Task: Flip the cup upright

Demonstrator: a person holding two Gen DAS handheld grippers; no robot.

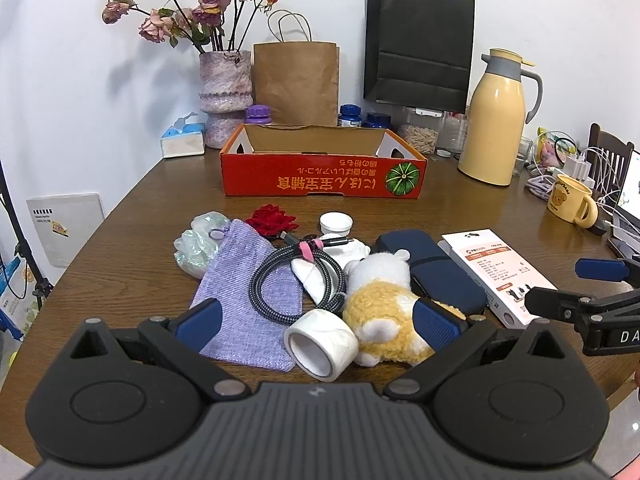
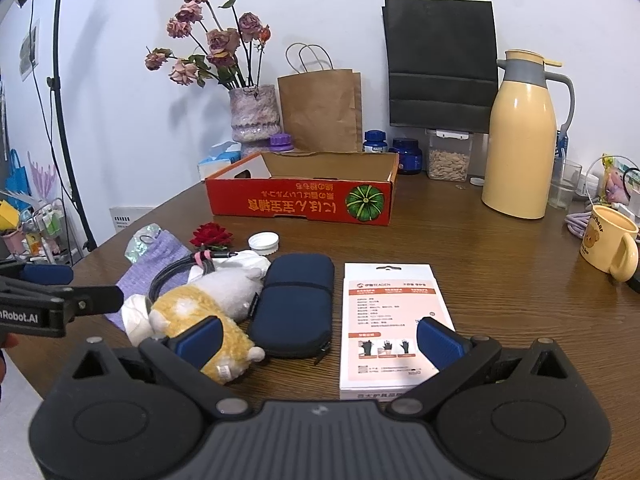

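While both claws gape empty | cup (image 2: 608, 242) upright near table edge (image 2: 560, 368) | bare wood around.

laptop (image 1: 630, 196) cut off by right edge; box label (image 2: 384, 312) print illegible

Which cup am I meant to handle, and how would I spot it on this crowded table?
Start at the tall yellow thermos jug at the back right of the wooden table. Just right of it and nearer the table edge sits the yellow cup, with a handle and a cartoon bear printed on its side. Its neighbours are a clear glass and cables.
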